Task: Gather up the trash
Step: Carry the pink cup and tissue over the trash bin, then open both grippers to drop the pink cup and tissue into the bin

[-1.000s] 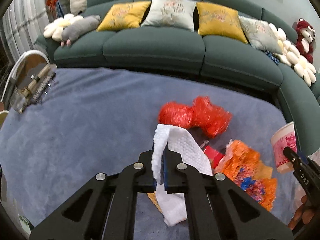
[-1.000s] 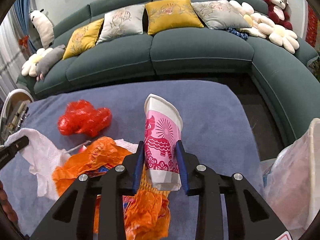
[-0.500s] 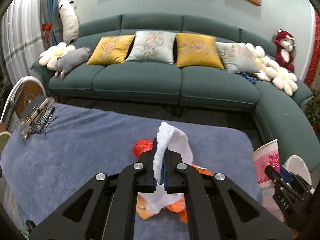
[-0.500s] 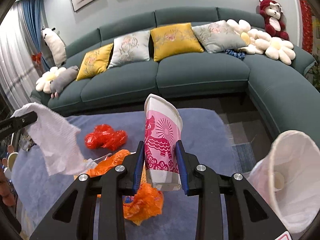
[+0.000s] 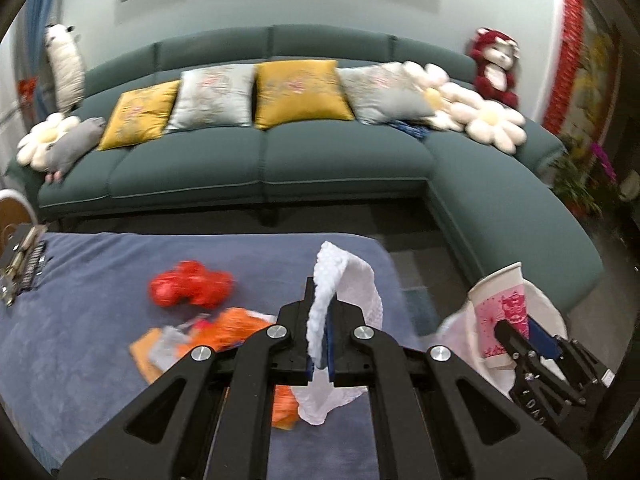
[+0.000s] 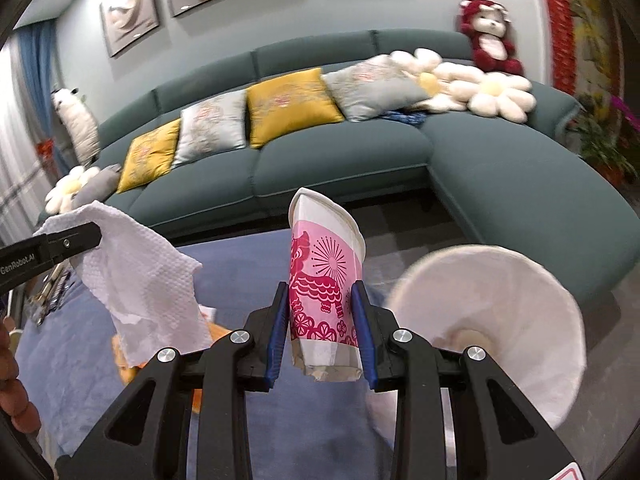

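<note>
Left gripper [image 5: 320, 344]: jaws are pinching tight on a white tissue [image 5: 344, 300], which is draping over the fingertips and hanging loose below.
Right gripper [image 6: 320, 320]: jaws are standing partly apart and clamping a pink cup [image 6: 324, 280] near its base, rim pointing up and away, its wall squashed flat.
Bin [image 6: 492, 320]: a white-lined bag mouth is gaping just right of the cup, past the table's edge.
Table [image 5: 80, 320]: an orange wrapper [image 5: 236, 328] and a red bag [image 5: 188, 288] are lying on the blue cloth, not yet collected.
Risk, tissue: it is hanging free, so a quick swing could be snagging it on the right gripper or dropping it short of the bin.
Risk, cup: the crushed base could be slipping out of the pads if tilted.
Risk, bin: the soft rim may be folding shut if bumped.
Sofa [image 5: 280, 160]: it is curving behind, cushions in a row.
</note>
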Demonstrator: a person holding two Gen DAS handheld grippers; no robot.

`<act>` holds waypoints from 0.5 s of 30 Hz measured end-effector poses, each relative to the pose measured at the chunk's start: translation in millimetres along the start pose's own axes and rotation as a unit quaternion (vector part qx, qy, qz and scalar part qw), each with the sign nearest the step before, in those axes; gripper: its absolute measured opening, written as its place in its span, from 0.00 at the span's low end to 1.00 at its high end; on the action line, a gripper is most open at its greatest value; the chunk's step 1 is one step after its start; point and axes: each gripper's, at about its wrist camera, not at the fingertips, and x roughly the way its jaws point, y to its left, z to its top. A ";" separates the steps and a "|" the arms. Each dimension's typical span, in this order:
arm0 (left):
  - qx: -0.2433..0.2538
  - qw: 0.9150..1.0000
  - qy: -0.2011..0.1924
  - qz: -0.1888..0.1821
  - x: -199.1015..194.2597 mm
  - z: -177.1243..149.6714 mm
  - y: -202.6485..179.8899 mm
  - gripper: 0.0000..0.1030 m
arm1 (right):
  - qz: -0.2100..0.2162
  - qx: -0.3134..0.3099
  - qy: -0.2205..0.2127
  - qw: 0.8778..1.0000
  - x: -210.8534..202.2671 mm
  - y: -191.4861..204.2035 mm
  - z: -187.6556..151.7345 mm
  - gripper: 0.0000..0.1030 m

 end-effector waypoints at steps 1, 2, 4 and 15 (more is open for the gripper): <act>0.004 1.000 0.002 -0.006 1.3 -1.1 -8.7 0.04 | -0.006 0.005 0.001 1.000 -1.7 -10.3 -2.0 0.28; 0.011 1.000 0.005 -0.016 4.8 -0.9 -25.2 0.04 | -0.014 0.011 0.002 1.000 -3.7 -22.7 -5.2 0.29; 0.021 0.999 0.007 -0.025 8.4 -1.8 -45.2 0.04 | -0.026 0.018 0.004 0.999 -6.3 -42.0 -9.6 0.29; 0.076 0.993 0.033 -0.085 31.0 -11.0 -150.2 0.04 | -0.068 0.063 0.009 0.996 -17.2 -123.9 -28.3 0.29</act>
